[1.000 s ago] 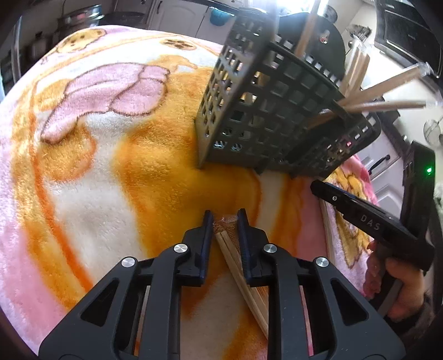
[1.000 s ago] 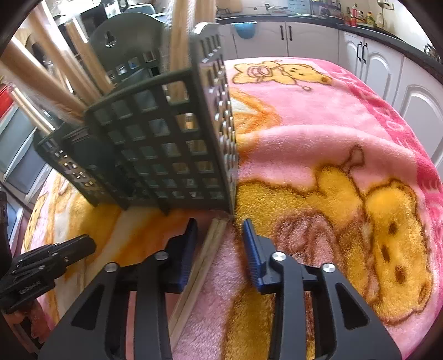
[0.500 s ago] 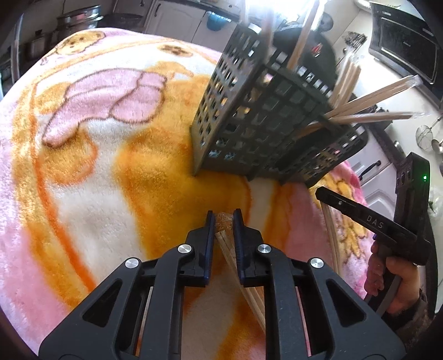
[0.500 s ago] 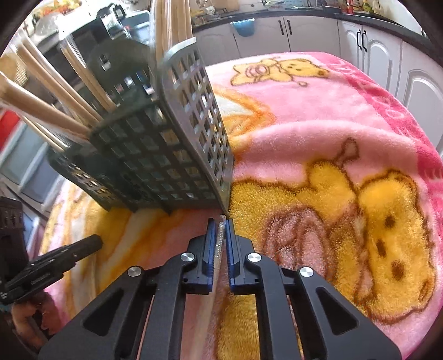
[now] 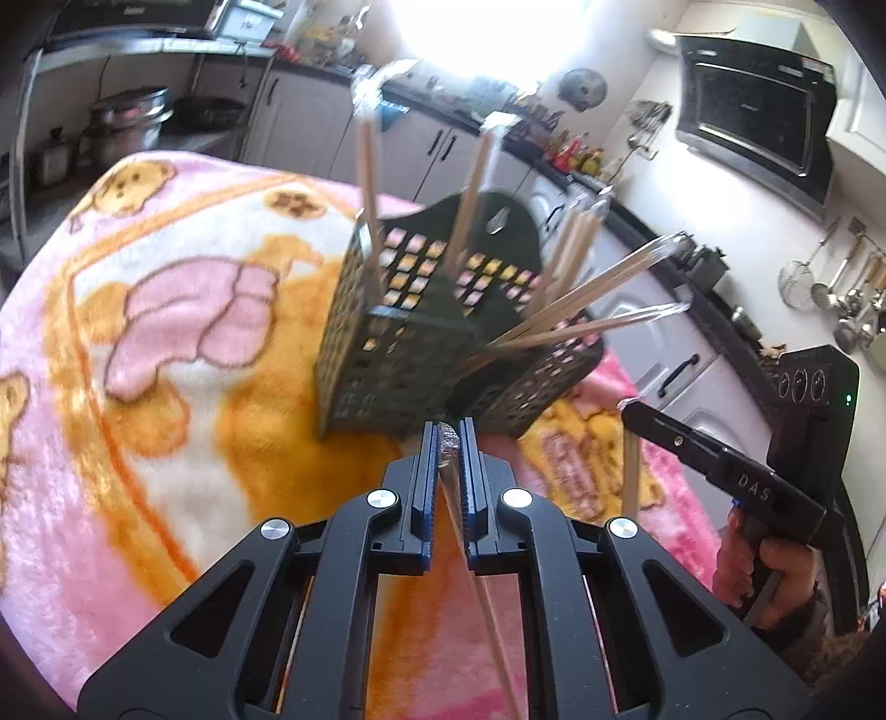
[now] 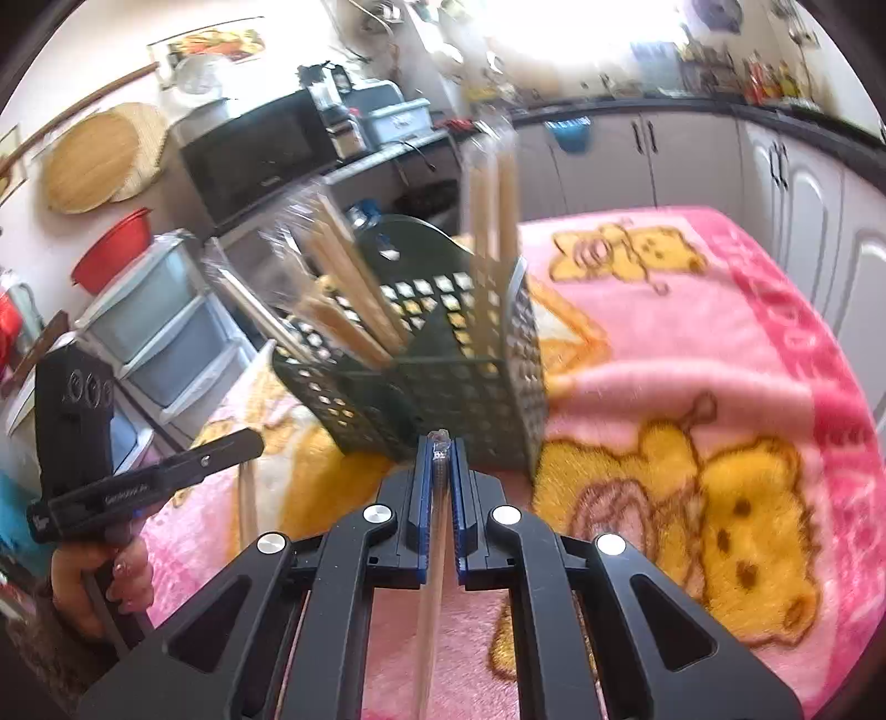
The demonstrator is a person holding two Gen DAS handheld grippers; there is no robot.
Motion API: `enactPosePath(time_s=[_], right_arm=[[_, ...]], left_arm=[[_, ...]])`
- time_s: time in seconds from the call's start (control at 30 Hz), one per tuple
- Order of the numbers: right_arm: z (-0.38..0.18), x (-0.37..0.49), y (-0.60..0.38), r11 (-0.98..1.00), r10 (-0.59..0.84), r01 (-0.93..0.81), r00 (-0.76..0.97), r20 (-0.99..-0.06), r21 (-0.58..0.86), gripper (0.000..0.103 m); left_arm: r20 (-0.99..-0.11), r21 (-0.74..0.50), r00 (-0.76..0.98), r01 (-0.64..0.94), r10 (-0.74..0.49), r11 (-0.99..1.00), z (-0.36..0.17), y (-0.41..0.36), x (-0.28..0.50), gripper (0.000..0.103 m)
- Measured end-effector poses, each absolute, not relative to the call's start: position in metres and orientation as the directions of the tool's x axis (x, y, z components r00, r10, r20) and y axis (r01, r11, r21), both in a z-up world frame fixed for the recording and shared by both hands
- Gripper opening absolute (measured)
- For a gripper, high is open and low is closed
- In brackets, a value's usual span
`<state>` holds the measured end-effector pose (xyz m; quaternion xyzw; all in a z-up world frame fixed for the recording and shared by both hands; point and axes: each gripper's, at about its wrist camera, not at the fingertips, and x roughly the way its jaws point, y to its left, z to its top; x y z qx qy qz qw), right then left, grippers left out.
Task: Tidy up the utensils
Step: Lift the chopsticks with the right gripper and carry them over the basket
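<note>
Dark caddy point(image 5: 398, 354) holds upright wrapped chopsticks point(image 5: 581, 310); left gripper point(image 5: 447, 443) and right gripper point(image 6: 441, 448) each clamp a wrapped pair.

Strong daylight from the blown-out white window glare point(image 5: 476, 33) at the top washes out the far counter. The dark perforated plastic utensil basket point(image 6: 443, 382) looks motion-blurred, and fisheye curvature bends and darkens the edges.

A home kitchen. Around the blanket-covered table point(image 6: 692, 343) run white cabinets point(image 6: 797, 183) under a dark counter point(image 6: 637, 105); a microwave point(image 6: 255, 155) stands behind it, ladles point(image 5: 847, 288) hang on the wall, and pots point(image 5: 130, 119) sit beyond its far corner.
</note>
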<state>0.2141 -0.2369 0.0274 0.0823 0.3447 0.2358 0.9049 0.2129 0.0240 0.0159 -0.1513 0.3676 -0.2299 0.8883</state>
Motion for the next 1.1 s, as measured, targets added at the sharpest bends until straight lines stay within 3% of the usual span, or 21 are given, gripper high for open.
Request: enactPosePath(time_s=[0.37,1.1], right_arm=[[0.067,0.185,-0.239,0.867,0.498,-0.430,0.712,-0.495,0.253,0.006],[0.113,0.163,-0.257,0.885,0.464,-0.416,0.820,-0.335,0.208,0.006]], left_arm=[[-0.486,-0.419,0.664,0.395,-0.569,0.818,0.062,0.006,0.189,0.004],[-0.371,-0.370,0.699,0.493,-0.612,0.787,0.115,-0.013,0.182,0.003]])
